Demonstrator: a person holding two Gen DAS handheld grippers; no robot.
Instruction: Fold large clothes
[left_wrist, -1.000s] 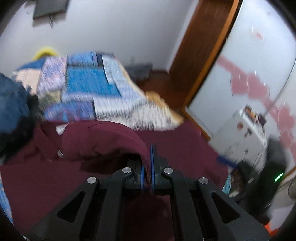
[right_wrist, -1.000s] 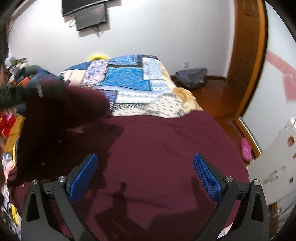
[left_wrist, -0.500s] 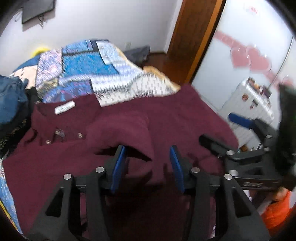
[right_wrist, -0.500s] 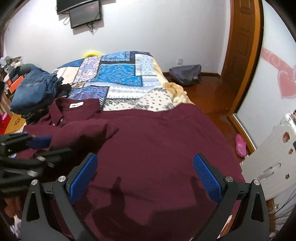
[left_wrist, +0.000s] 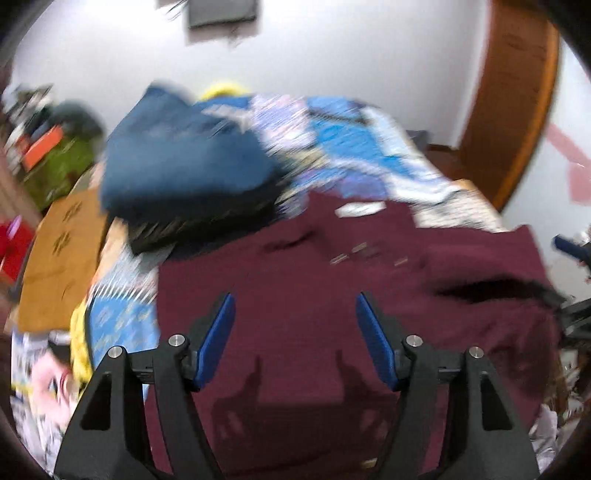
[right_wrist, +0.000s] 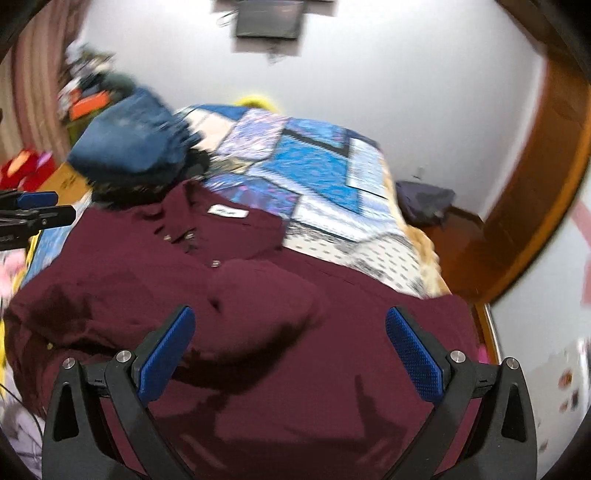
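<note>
Your left gripper (left_wrist: 295, 339) hangs wide open, empty, over the maroon shirt's (left_wrist: 314, 295) left half. The shirt lies spread on the bed (right_wrist: 325, 173), collar (right_wrist: 221, 214) far, hem near, long axis running away from you. Your right gripper (right_wrist: 290, 350) gapes empty above the folded-in sleeve (right_wrist: 258, 295), likely nearer the next grab.

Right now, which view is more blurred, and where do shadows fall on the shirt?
Left wrist view: heavier motion blur; jeans and quilt smear. Right wrist view: sharper; collar label visible but unreadable. Both views: finger shadows on the maroon shirt near the open grippers.
</note>
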